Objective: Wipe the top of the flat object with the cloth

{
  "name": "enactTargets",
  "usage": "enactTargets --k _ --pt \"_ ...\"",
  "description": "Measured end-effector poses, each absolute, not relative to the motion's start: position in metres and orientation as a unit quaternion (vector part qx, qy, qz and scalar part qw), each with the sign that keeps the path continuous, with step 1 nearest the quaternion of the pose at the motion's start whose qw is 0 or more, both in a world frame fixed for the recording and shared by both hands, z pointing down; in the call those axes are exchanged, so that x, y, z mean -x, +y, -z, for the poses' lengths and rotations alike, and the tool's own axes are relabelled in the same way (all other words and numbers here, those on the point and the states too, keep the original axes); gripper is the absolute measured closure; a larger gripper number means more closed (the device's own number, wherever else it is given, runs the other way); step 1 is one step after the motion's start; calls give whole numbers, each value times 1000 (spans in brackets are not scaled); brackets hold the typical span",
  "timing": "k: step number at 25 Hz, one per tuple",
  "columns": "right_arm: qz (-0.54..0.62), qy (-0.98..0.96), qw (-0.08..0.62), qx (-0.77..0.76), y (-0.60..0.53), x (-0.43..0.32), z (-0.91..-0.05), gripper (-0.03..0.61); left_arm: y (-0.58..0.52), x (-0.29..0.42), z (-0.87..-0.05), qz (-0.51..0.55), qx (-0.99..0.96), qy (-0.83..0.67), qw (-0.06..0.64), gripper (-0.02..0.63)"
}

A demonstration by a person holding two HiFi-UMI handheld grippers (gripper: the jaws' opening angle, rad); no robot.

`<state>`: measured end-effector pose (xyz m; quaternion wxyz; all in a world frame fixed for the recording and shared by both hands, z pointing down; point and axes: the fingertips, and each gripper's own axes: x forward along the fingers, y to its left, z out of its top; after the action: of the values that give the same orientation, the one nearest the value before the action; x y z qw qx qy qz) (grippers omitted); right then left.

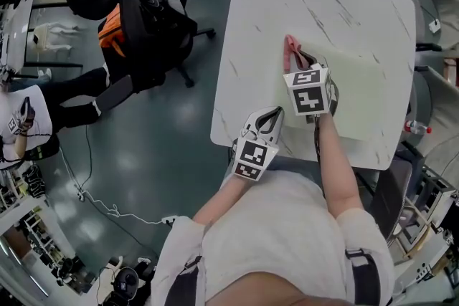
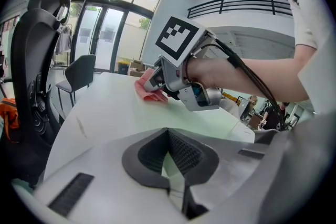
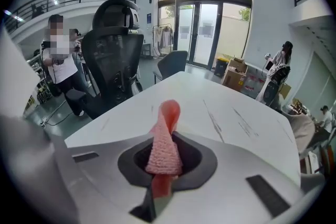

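on the white table [image 1: 272, 18], right gripper [image 1: 301, 62] clamps pink cloth [image 1: 290, 49].

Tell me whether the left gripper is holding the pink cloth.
No: the pink cloth is pinched in the right gripper, and the left gripper holds nothing.

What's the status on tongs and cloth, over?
Right tongs shut on pink cloth, at corner of green mat. Left tongs shut, empty. Nothing in the way.
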<state>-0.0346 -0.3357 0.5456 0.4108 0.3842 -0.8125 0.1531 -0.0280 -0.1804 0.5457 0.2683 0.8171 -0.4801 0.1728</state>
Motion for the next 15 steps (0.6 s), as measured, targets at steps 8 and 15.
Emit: enactTargets --k 8,15 --pt "-165 -795 410 -416 -342 -2 -545 551 -180 29 -545 -177 -816 -481 269 601" --pt "-177 -782 401 -442 -345 -43 -544 551 -180 26 -545 -184 -814 -484 264 601"
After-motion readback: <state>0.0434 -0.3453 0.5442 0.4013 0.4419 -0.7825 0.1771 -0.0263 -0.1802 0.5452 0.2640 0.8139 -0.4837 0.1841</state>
